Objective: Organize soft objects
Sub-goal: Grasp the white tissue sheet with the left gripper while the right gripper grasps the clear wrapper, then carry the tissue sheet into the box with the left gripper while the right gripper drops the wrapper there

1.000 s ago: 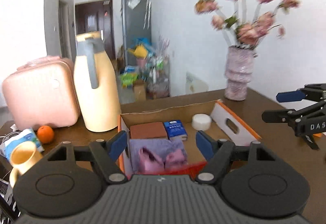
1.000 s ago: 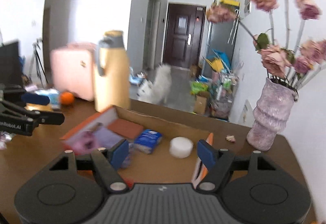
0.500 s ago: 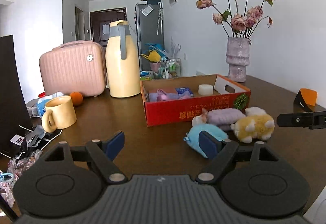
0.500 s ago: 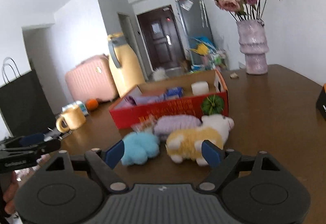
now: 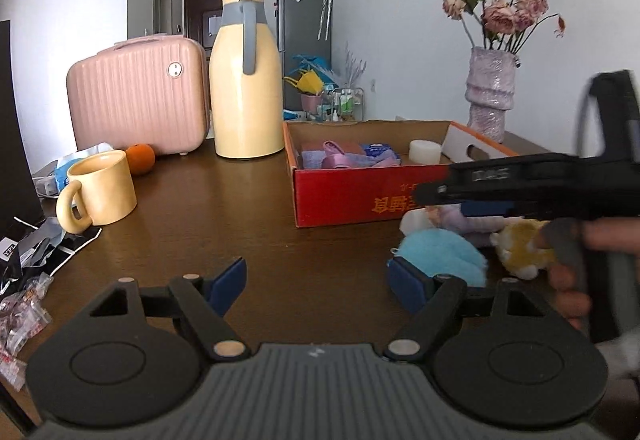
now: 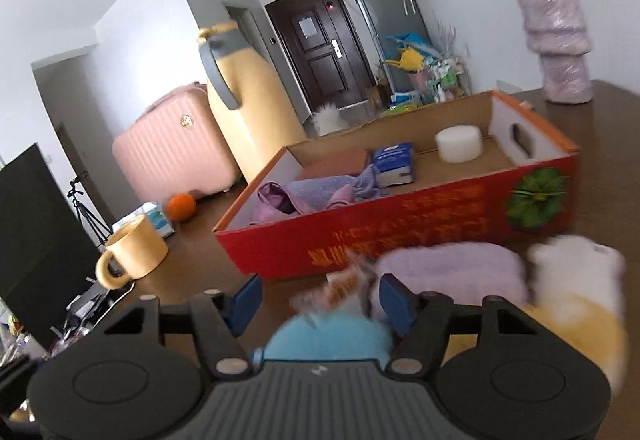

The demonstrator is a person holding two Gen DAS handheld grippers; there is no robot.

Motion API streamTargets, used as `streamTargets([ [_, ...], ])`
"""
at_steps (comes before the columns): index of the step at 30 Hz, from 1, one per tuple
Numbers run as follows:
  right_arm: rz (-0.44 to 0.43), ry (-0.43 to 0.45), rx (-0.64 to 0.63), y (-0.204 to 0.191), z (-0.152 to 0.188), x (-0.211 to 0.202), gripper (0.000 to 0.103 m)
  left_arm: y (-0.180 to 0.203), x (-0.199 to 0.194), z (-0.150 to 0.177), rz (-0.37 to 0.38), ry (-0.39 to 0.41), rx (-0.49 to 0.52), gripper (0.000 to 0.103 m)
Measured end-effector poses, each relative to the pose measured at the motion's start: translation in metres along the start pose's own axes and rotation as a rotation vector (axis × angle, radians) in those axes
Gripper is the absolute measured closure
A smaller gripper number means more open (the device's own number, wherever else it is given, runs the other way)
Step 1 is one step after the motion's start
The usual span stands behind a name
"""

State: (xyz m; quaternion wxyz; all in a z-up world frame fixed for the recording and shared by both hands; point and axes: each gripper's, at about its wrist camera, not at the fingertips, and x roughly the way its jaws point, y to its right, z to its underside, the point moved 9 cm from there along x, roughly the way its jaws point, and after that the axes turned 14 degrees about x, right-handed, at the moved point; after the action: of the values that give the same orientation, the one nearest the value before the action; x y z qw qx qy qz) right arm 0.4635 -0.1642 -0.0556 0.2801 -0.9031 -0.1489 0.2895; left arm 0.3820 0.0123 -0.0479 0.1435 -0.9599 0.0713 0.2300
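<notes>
The right gripper (image 6: 318, 302) is down low over the toys, and the blue plush (image 6: 328, 340) sits at bottom centre of its view, right between the jaws. The jaws have just been closing in, but the pads look not quite pressed on the fluff yet, so call it unclenched with the toy inside. That is the relation to watch: the blue plush is a round lump with no real long axis, directly under and ahead of the right fingers. This hand is plainly the nearer one.

In the left view the left gripper (image 5: 316, 280) hangs spread wide over bare table (image 5: 240, 208), holding nothing. The blue plush (image 5: 440, 254) lies just beside its right-hand pad, lower right of frame, with the right gripper's dark body crossing above it.

Crowding matters here. The purple plush (image 6: 452, 272) lies lengthwise just behind the blue one, touching or nearly so. The yellow and white plush (image 6: 576, 292) presses in at the right edge. A small blurred orange-and-white bit sits between the fingertips too; I can't tell what it is. The red box (image 6: 400, 236) stands just beyond, open-topped, with a towel, a blue packet and a white puck already inside. The likely snag is snagging a neighbour along with the blue one.
</notes>
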Motion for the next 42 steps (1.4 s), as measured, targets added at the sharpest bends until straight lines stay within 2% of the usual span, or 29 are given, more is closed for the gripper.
streamTargets([
  [1,0.009,-0.007,0.001,0.000,-0.001,0.013,0.044,0.000,0.004,-0.001,-0.001,-0.004,-0.002,0.022],
  [2,0.028,-0.016,0.000,0.002,-0.001,0.023,0.057,0.000,0.009,-0.002,0.000,-0.006,-0.008,0.022],
  [3,0.046,-0.022,0.001,0.004,-0.001,0.032,0.077,0.000,0.014,-0.004,0.006,-0.009,-0.018,0.022],
  [4,0.054,-0.032,-0.003,0.007,0.000,0.038,0.084,0.001,0.019,-0.007,0.014,-0.012,-0.026,0.022],
  [5,0.056,-0.039,-0.004,0.011,0.001,0.042,0.086,0.003,0.024,-0.009,0.028,-0.008,-0.033,0.022],
  [8,0.045,-0.035,0.024,0.026,-0.002,0.036,0.088,0.019,0.043,-0.021,0.090,0.006,-0.039,0.022],
  [10,0.053,-0.015,0.000,0.032,-0.007,0.028,0.089,0.037,0.062,-0.028,0.135,-0.003,-0.025,0.022],
  [13,0.086,0.010,-0.060,0.042,-0.015,0.019,0.089,0.060,0.092,-0.034,0.179,-0.060,0.000,0.026],
  [16,0.111,0.035,-0.085,0.054,-0.021,0.012,0.089,0.064,0.113,-0.037,0.208,-0.125,-0.047,0.030],
  [18,0.118,0.054,-0.082,0.062,-0.026,0.010,0.089,0.062,0.128,-0.038,0.197,-0.162,-0.082,0.030],
  [21,0.092,0.065,-0.059,0.068,-0.029,0.010,0.089,0.061,0.146,-0.034,0.175,-0.202,-0.074,0.046],
  [23,0.058,0.066,-0.054,0.066,-0.027,0.008,0.089,0.062,0.150,-0.031,0.179,-0.212,-0.075,0.065],
  [27,0.044,0.075,-0.103,0.058,-0.018,0.005,0.089,0.057,0.150,-0.034,0.166,-0.193,-0.110,0.071],
  [29,0.043,0.073,-0.121,0.056,-0.016,0.006,0.089,0.051,0.147,-0.037,0.165,-0.172,-0.161,0.072],
  [32,0.037,0.093,-0.137,0.052,-0.015,0.003,0.089,0.041,0.127,-0.052,0.162,-0.096,-0.208,0.072],
  [35,0.043,0.102,-0.135,0.047,-0.015,-0.009,0.089,0.029,0.085,-0.072,0.139,0.009,-0.178,0.072],
  [38,0.002,0.119,-0.167,0.031,-0.014,-0.040,0.089,0.022,0.038,-0.084,0.113,0.084,-0.142,0.072],
  [42,-0.026,0.148,-0.223,0.013,-0.010,-0.087,0.089,0.027,-0.024,-0.081,0.107,0.151,-0.096,0.071],
])
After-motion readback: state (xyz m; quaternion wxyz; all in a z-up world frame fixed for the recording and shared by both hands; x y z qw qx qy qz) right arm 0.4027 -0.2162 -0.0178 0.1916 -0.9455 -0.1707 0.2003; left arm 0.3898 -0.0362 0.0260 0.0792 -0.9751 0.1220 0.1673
